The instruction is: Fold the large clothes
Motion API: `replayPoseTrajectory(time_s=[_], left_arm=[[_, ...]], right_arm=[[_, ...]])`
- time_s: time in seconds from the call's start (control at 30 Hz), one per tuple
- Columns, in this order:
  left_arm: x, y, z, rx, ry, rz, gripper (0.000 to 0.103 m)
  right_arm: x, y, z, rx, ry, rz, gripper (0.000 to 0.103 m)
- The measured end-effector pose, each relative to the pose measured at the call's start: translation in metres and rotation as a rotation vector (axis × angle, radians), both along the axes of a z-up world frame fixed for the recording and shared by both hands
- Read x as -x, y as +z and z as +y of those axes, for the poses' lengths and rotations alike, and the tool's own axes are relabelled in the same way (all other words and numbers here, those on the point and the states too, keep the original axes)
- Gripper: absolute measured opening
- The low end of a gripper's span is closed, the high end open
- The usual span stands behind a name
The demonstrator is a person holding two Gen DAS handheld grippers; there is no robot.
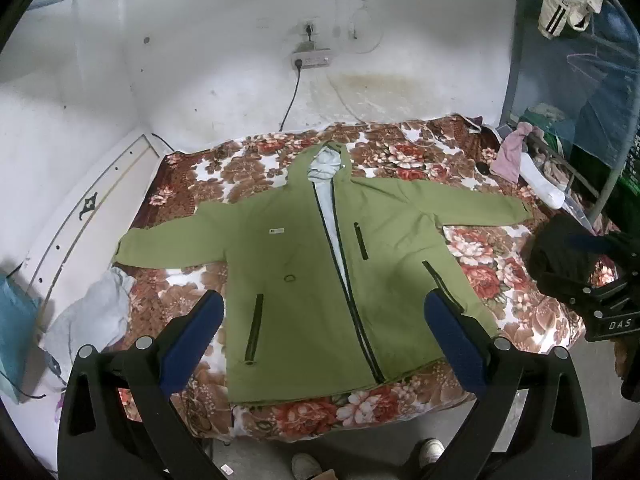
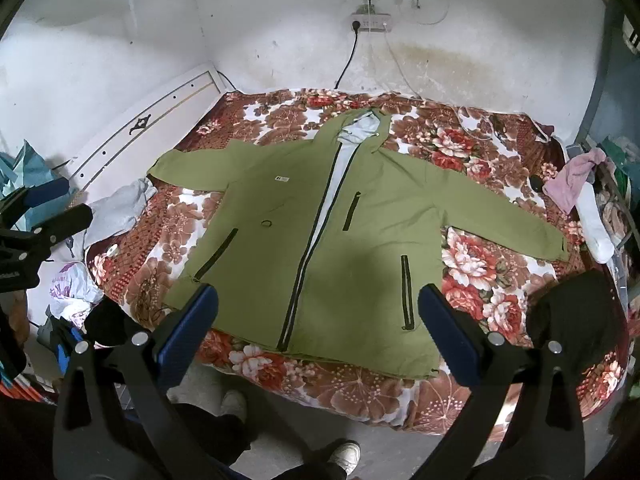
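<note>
Jacket's underside: the green jacket lies front up, so its back is unseen.
Chest label: the small white tag carries marks too small to read.
Person: only shoes and dark trouser legs show, cut off by the bottom edge.
Bed's near edge: partly covered by the black arms of the right gripper in the right wrist view.
Far right: the metal rack is bent by the lens and cut by the edge; its heaped cloths cannot be told apart.
Left side: the grey cloth beside the bed is crumpled, kind unclear.
</note>
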State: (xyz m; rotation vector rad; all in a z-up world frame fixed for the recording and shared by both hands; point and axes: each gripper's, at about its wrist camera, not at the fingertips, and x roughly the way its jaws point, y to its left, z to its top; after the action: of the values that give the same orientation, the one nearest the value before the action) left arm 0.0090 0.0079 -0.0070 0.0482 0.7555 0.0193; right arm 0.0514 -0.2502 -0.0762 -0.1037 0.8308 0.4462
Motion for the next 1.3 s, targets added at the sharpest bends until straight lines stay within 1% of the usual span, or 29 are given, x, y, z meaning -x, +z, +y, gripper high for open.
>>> replayPoseTrajectory(time_s=[0.2, 0.33, 0.4, 0.53, 0.77, 0.93, 1.1, 1.3], left_arm=[[-0.002, 0.0, 0.0, 0.014, -0.015, 0.002, 0.098], [-0.008, 0.001, 0.001, 0.03, -0.019, 0.014, 0.098], [-0.009, 0.001, 0.002, 0.026, -0.017, 0.012, 0.098], [-0.018, 0.006, 0.011, 0.055, 0.013, 0.01, 0.098], [-0.027, 0.008, 0.017, 0.029, 0.015, 0.004, 0.098], [-0.029, 0.006, 0.012, 0.017, 0.014, 0.008, 0.098], [-0.038, 0.006, 0.002, 0.022, 0.03, 0.013, 0.098], [-0.044, 0.006, -0.002, 0.026, 0.018, 0.029, 0.098]], right_arm=[[-0.003, 0.002, 0.004, 0.011, -0.001, -0.002, 0.098], [-0.004, 0.0, 0.006, -0.001, -0.011, 0.009, 0.098], [-0.006, -0.001, 0.006, -0.009, -0.019, 0.016, 0.098], [-0.012, 0.0, -0.002, -0.027, -0.029, 0.032, 0.098], [-0.02, 0.003, -0.006, -0.045, -0.024, 0.033, 0.098], [-0.031, 0.005, -0.011, -0.053, -0.011, 0.032, 0.098], [-0.041, 0.008, -0.021, -0.05, -0.002, 0.031, 0.098], [-0.048, 0.008, -0.025, -0.049, 0.004, 0.043, 0.098]])
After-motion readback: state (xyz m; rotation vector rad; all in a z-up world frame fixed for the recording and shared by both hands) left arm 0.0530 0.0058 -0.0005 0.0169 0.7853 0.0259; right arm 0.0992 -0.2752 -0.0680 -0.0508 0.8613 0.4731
